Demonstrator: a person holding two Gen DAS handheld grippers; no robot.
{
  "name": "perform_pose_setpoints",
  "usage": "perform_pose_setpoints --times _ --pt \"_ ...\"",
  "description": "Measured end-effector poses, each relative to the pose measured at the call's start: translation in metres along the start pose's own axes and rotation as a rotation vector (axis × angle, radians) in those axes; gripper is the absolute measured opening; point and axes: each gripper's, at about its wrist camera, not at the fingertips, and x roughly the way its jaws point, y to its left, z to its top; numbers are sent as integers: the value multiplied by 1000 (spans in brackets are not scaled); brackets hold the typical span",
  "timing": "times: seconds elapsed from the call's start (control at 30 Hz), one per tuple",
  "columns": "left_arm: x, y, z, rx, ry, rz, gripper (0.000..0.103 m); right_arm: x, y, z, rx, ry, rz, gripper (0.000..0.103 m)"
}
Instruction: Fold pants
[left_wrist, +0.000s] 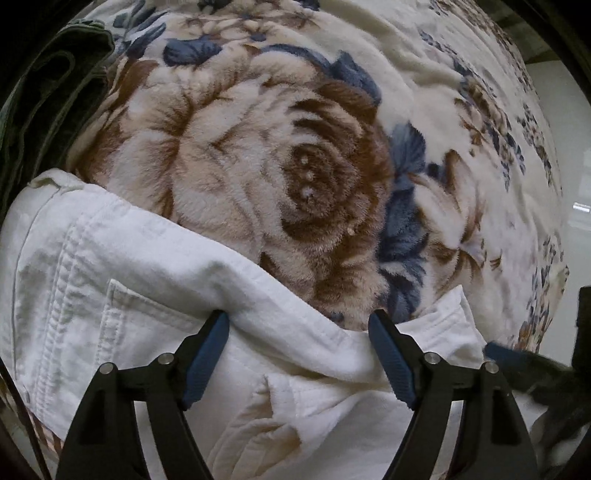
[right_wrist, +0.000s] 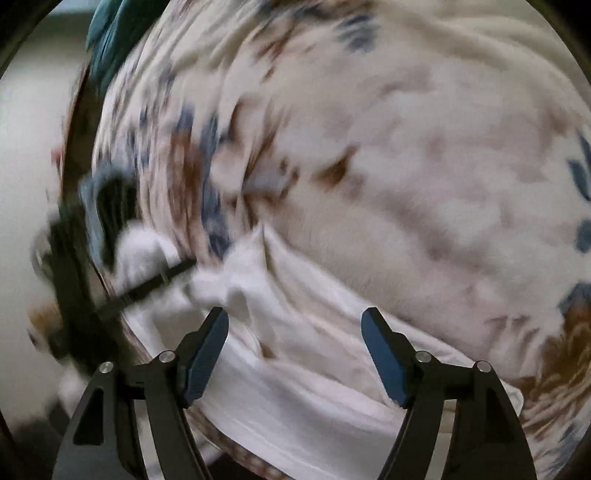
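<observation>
The white pants (left_wrist: 155, 295) lie on a fluffy flower blanket (left_wrist: 280, 155), right under the left gripper (left_wrist: 299, 321) and the right gripper (right_wrist: 295, 317), and both grippers are spread wide with nothing pinched. The pants are creased, with a seam and a pocket showing and one edge folded over. A dark green cloth (left_wrist: 55, 96) sits past the pants at the blanket's edge

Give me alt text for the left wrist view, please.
The left claw hangs open over white pants, its blue fingertips close above the cloth but pinching nothing. The pants lie crumpled on a fleecy floral blanket, a back pocket facing up. Dark green fabric sits at the upper left.
</observation>
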Motion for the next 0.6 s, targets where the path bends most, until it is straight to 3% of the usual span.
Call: perform_pose_setpoints --times 0.03,0.07,0.13,0.23,0.3,0.4,0.43,0.47,0.5,0.6 --pt "1 0 -1 -3 0 -3 77 9 4 -3 -39 24 -28 48" --pt "1 0 -2 -7 1 -8 77 17 6 -6 -60 36 -47 10" --pt "3 0 3 -9 2 -18 77 24 -1 -6 -37 22 -80 10" --pt "0 4 3 -10 1 -25 77 29 -23 -2 119 -2 -30 8" --pt "-5 8 3 -21 2 -31 77 27 -23 -4 137 -5 -28 9" --pt "-19 17 5 -58 -10 -60 77 10 -17 -5 156 -16 -4 20" --pt "-21 19 6 -67 -13 -68 77 1 -15 -4 156 -39 31 29" --pt "-21 21 8 -77 -14 -77 77 -6 -12 -2 150 -69 77 47" --pt "-21 23 9 -93 -22 -78 77 -10 -9 3 145 -87 109 54" --pt "-20 25 11 -97 -30 -78 77 5 3 27 142 -55 142 58"
